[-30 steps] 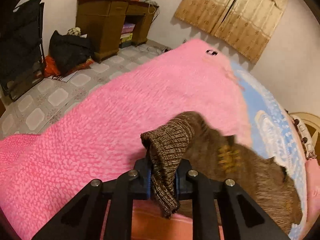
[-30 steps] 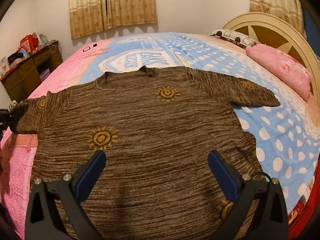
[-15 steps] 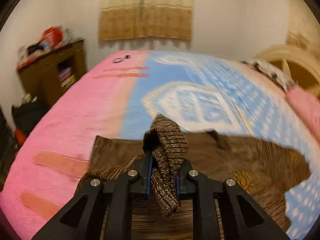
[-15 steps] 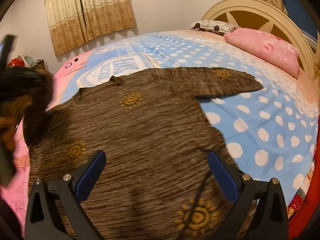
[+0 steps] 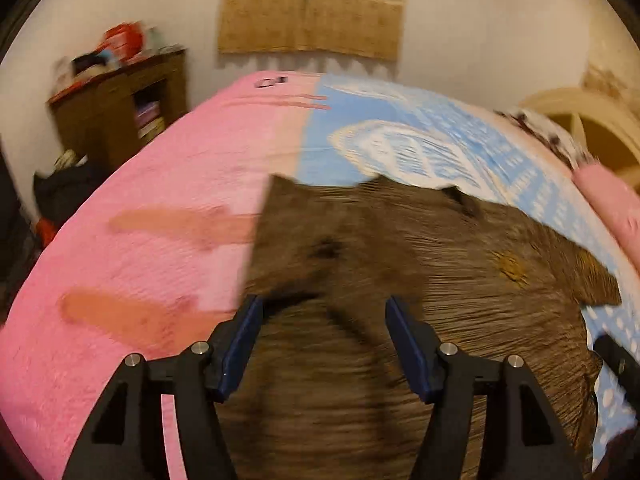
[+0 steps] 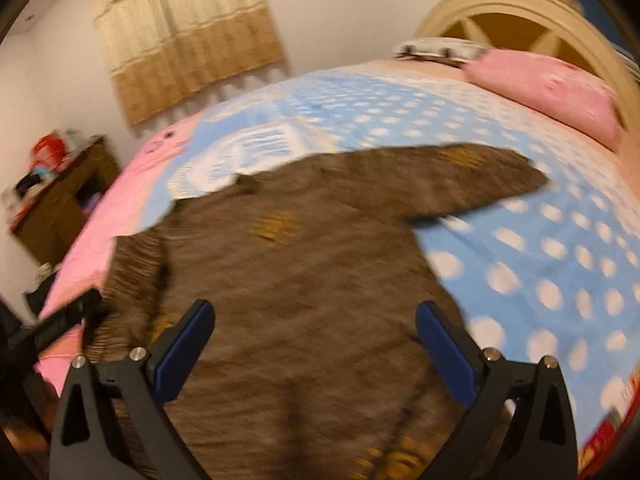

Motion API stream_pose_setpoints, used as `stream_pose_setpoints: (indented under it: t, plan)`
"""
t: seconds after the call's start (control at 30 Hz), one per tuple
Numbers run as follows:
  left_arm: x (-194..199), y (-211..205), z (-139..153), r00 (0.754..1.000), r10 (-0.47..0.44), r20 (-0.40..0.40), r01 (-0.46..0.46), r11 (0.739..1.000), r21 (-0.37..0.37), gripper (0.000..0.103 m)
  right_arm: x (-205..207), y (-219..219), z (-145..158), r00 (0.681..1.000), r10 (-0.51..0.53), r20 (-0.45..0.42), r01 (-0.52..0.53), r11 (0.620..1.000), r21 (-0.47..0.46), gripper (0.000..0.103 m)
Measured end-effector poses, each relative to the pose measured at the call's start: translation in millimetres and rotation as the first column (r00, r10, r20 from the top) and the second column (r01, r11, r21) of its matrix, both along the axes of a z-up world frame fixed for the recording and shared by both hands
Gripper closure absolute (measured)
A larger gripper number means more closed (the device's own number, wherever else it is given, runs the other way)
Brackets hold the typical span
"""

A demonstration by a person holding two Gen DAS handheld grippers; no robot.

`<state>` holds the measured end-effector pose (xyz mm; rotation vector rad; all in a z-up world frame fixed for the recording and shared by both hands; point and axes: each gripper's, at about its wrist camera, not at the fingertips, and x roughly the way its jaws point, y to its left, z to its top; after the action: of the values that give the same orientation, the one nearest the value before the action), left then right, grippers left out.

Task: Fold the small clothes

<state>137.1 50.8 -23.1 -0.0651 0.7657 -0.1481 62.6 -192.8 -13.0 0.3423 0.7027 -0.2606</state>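
Observation:
A brown knit sweater point(image 5: 460, 320) with yellow sun motifs lies flat on the bed point(image 5: 160, 220). Its left sleeve point(image 5: 320, 240) is folded inward over the body. My left gripper point(image 5: 323, 308) hovers just above that folded sleeve; its jaws are opening, with nothing pressed between the pads. In the right wrist view the sweater point(image 6: 300, 280) fills the middle, and its right sleeve point(image 6: 460, 184) stretches out over the dotted blue cover. My right gripper point(image 6: 314, 312) stands open above the sweater's lower body, holding nothing.
A pink pillow point(image 6: 552, 88) and a cream headboard point(image 6: 520, 12) close off the bed's far right. A wooden desk point(image 5: 120, 108) with clutter on top stands by the wall on the left, with dark bags on the floor beside it. Curtains point(image 5: 312, 20) hang behind the bed.
The left gripper carried the sleeve cuff from the pink side across onto the sweater's body, then opened and let it go. The right gripper drifted slightly, still open.

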Motion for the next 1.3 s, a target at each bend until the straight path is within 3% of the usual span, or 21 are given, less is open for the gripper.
stream_pose_setpoints:
  t: [0.13, 0.17, 0.33, 0.43, 0.57, 0.6, 0.63, 0.67, 0.7, 0.73, 0.77, 0.83, 0.87, 0.9, 0.97, 1.0, 1.07, 1.17, 1.2, 1.3]
  plan:
    - [0, 31, -10, 0.994, 0.113, 0.004, -0.114, 0.993, 0.032, 0.038, 47, 21, 8, 0.991, 0.135, -0.009, -0.134, 0.99, 0.052, 0.009]
    - [-2, 37, -15, 0.992, 0.125, -0.01, -0.125, 0.992, 0.025, 0.038, 61, 29, 7, 0.986, 0.161, -0.034, -0.158, 0.985, 0.064, 0.017]
    - [4, 48, -41, 0.985, 0.16, -0.07, -0.158, 0.987, 0.034, 0.038, 95, 73, -7, 0.95, 0.302, -0.081, -0.291, 0.948, 0.127, 0.016]
    - [17, 54, -47, 0.98, 0.174, -0.101, -0.175, 0.985, 0.005, 0.038, 101, 115, -24, 0.904, 0.406, -0.133, -0.402, 0.914, 0.053, 0.011]
    - [34, 46, -51, 0.982, 0.163, -0.099, -0.162, 0.987, 0.019, 0.038, 116, 148, -58, 0.867, 0.413, -0.279, -0.461, 0.877, -0.137, 0.015]
    - [40, 44, -54, 0.979, 0.175, -0.108, -0.172, 0.984, 0.036, 0.038, 120, 151, -64, 0.862, 0.41, -0.298, -0.469, 0.869, -0.16, 0.026]
    - [43, 44, -55, 0.976, 0.184, -0.114, -0.18, 0.983, 0.045, 0.038, 122, 150, -65, 0.858, 0.428, -0.284, -0.482, 0.862, -0.159, 0.03]
    - [46, 42, -56, 0.975, 0.196, -0.107, -0.189, 0.98, 0.066, 0.038, 124, 147, -61, 0.858, 0.437, -0.268, -0.487, 0.86, -0.156, 0.052]
    - [46, 41, -55, 0.974, 0.203, -0.097, -0.195, 0.977, 0.083, 0.038, 128, 143, -57, 0.852, 0.451, -0.265, -0.497, 0.857, -0.138, 0.084]
    - [46, 42, -55, 0.971, 0.223, -0.09, -0.214, 0.972, 0.096, 0.038, 133, 130, -50, 0.848, 0.469, -0.245, -0.499, 0.864, -0.073, 0.086]
    - [44, 47, -55, 0.967, 0.237, -0.093, -0.23, 0.97, 0.082, 0.037, 133, 117, -42, 0.863, 0.454, -0.22, -0.472, 0.881, -0.034, 0.085]
    - [41, 56, -55, 0.965, 0.244, -0.094, -0.241, 0.97, 0.035, 0.037, 132, 72, -34, 0.93, 0.316, -0.189, -0.326, 0.945, -0.023, 0.08]
    - [37, 61, -55, 0.966, 0.242, -0.089, -0.242, 0.97, 0.007, 0.037, 127, 49, -33, 0.954, 0.236, -0.185, -0.245, 0.969, -0.025, 0.066]
    - [34, 63, -55, 0.966, 0.244, -0.087, -0.246, 0.969, -0.005, 0.037, 121, 29, -34, 0.969, 0.166, -0.183, -0.172, 0.985, -0.018, 0.047]
    - [27, 65, -55, 0.967, 0.244, -0.077, -0.246, 0.969, -0.016, 0.037, 106, -10, -38, 0.984, 0.035, -0.176, -0.034, 0.999, 0.008, 0.042]
    - [24, 64, -55, 0.967, 0.244, -0.071, -0.245, 0.969, -0.015, 0.037, 100, -22, -38, 0.986, 0.018, -0.165, -0.011, 0.999, 0.039, 0.042]
    - [19, 62, -53, 0.967, 0.244, -0.07, -0.245, 0.969, -0.003, 0.037, 95, -30, -34, 0.991, 0.03, -0.129, -0.019, 0.996, 0.09, 0.04]
    - [14, 61, -50, 0.969, 0.237, -0.063, -0.236, 0.971, 0.028, 0.037, 100, -17, -21, 0.99, 0.121, -0.065, -0.114, 0.988, 0.101, 0.024]
    - [12, 61, -49, 0.968, 0.243, -0.06, -0.24, 0.97, 0.044, 0.037, 104, -4, -15, 0.983, 0.176, -0.045, -0.172, 0.982, 0.084, 0.02]
    - [0, 73, -35, 0.96, 0.28, -0.015, -0.279, 0.959, 0.057, 0.037, 110, 50, -8, 0.945, 0.325, -0.021, -0.325, 0.945, -0.019, 0.018]
